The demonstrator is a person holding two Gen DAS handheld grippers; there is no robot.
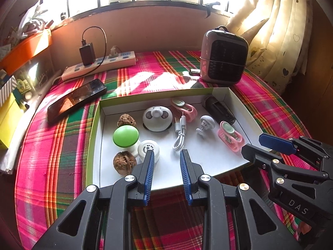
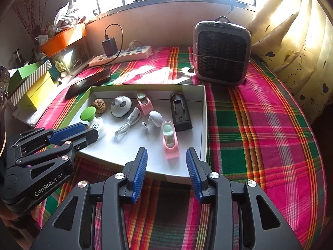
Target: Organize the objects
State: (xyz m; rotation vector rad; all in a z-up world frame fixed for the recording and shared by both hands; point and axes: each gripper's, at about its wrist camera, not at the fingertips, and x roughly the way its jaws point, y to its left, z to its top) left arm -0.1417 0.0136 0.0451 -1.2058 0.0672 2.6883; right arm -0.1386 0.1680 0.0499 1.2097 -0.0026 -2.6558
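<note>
a shallow white box with a green outer edge lay on the plaid tablecloth, and the small things sat inside it. along its left side were a walnut nearest the camera, a green-capped mushroom toy, a white round case just beside that toy, and a second walnut farther back. a panda-faced white gadget sat near the back wall, a coiled white cable in the middle, a small white mushroom plug to its right, two pink clips, and a black device in the back right corner. the left gripper hung over the box's near edge, jaws apart with nothing between them. the right gripper hovered by the near pink clip, jaws apart and empty. outside the box lay a phone, a power strip and a small heater.
</note>
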